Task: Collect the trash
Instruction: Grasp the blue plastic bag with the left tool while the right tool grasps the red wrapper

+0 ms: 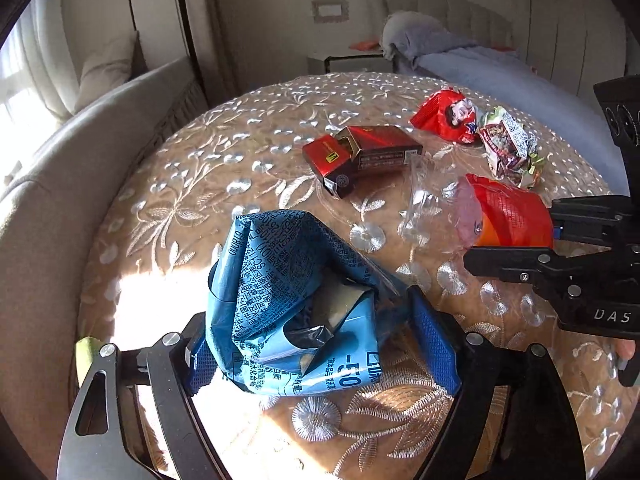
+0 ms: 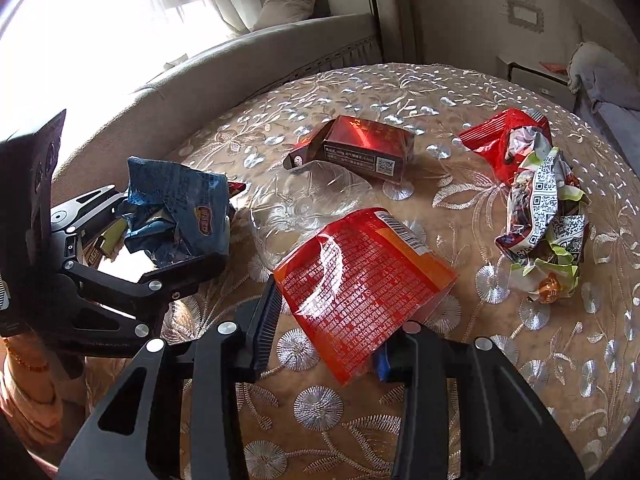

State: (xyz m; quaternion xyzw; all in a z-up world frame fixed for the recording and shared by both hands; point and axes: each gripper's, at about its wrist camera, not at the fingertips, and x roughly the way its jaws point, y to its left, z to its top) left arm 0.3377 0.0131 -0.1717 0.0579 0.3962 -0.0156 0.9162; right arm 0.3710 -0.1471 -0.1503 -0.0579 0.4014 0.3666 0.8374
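Bedroom tabletop with flowery cloth, left hand-held gripper squeezing blue snack bag, right hand-held gripper pinching red wrapper, open red cigarette box behind

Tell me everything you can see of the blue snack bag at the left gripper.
The blue snack bag is a crumpled, glossy foil-type wrapper, torn open, with silver lining showing inside. Dark printed text covers its back; a small logo shows on the side seen from the right wrist view. It sits between the blue-padded fingers of the left gripper, which press both its sides, and appears lifted over the embroidered tablecloth, apart from the other trash.
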